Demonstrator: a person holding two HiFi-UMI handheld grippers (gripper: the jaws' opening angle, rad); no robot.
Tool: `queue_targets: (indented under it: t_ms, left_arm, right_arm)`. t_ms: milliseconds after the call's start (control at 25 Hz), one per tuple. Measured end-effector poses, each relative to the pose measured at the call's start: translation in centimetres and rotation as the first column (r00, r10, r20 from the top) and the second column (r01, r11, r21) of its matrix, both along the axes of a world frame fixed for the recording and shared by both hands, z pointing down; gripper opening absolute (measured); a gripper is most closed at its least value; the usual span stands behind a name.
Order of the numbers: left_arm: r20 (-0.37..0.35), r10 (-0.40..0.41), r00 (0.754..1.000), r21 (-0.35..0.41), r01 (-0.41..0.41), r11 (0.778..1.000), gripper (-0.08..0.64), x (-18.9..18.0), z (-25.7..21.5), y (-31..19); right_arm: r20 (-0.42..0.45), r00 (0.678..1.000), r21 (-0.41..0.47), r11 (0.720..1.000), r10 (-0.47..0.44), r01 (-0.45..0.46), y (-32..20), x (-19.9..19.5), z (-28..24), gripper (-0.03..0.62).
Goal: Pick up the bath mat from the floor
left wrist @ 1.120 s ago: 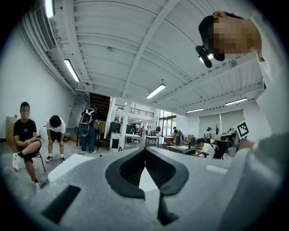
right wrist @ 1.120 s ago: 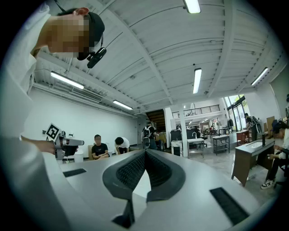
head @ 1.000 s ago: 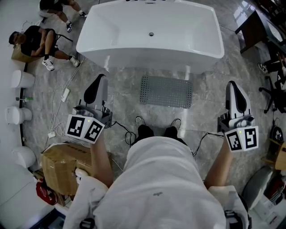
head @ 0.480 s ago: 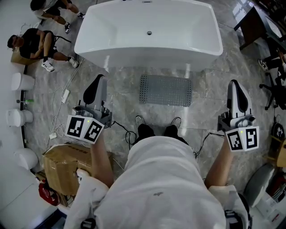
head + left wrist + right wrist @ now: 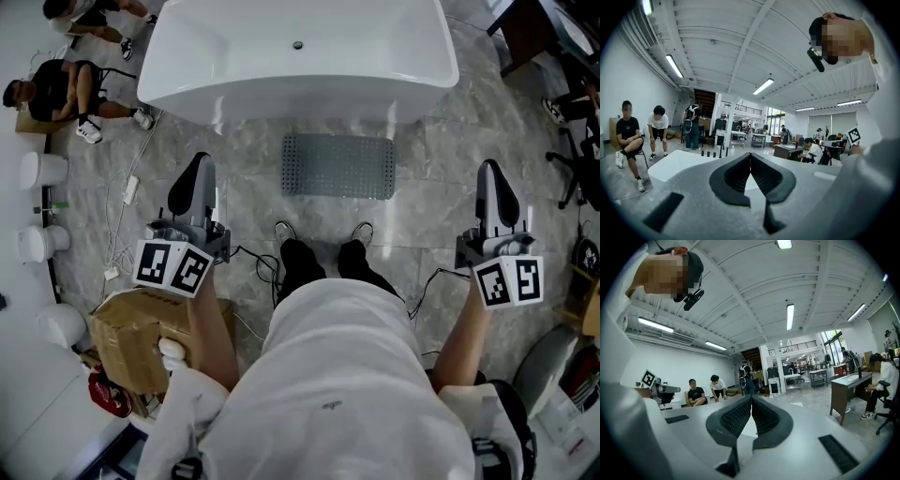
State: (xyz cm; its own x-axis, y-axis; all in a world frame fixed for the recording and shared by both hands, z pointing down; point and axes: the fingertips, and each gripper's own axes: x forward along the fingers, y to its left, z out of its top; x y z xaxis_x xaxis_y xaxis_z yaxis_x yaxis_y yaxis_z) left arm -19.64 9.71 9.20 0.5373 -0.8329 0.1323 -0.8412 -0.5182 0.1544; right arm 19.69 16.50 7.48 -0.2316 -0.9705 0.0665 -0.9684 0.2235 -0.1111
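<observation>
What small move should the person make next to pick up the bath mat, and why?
Probably lower both grippers toward the near edge of the bath mat, opening the jaws on the way. The left gripper and right gripper are shut and empty, held level beside the body, while the mat lies flat on the floor ahead of the feet, next to the bathtub.

One grey bath mat [image 5: 338, 166], one white bathtub [image 5: 300, 56], one cardboard box [image 5: 131, 333], two shoes [image 5: 285, 234], two seated people [image 5: 58, 86]; two tools: left tool [image 5: 197, 164], right tool [image 5: 490, 171].
</observation>
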Motion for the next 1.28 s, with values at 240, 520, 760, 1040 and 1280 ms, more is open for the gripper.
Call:
queue_targets:
  t_ms: [240, 520, 760, 1040, 1280]
  left_arm:
    - [0.035, -0.006, 0.999, -0.086, 0.009, 0.996, 0.012, 3.6, 3.0, 1.4]
    - [0.08, -0.003, 0.997, -0.136, 0.014, 0.991, 0.012, 4.0, 4.9, 1.8]
    - [0.079, 0.002, 0.997, -0.156, 0.01, 0.988, 0.012, 1.6, 6.1, -0.2]
    - [0.056, 0.077, 0.995, -0.177, -0.066, 0.982, 0.014, -1.5, 8.1, -5.2]
    - [0.055, 0.16, 0.986, -0.205, -0.146, 0.968, 0.012, -4.4, 10.7, -10.8]
  right_arm:
    - [0.031, 0.998, -0.092, 0.994, -0.059, 0.061, 0.2, 2.2, 3.8, 0.009]
    - [0.053, 0.996, -0.148, 0.986, -0.074, 0.081, -0.3, 2.4, 6.7, 0.009]
    - [0.048, 0.997, -0.164, 0.984, -0.061, 0.068, -1.8, 0.6, 7.2, 0.009]
    - [0.022, 1.0, -0.171, 0.985, -0.008, 0.011, -4.9, -3.2, 6.3, 0.009]
    - [-0.003, 1.0, -0.217, 0.976, 0.029, -0.029, -8.8, -8.0, 6.9, 0.009]
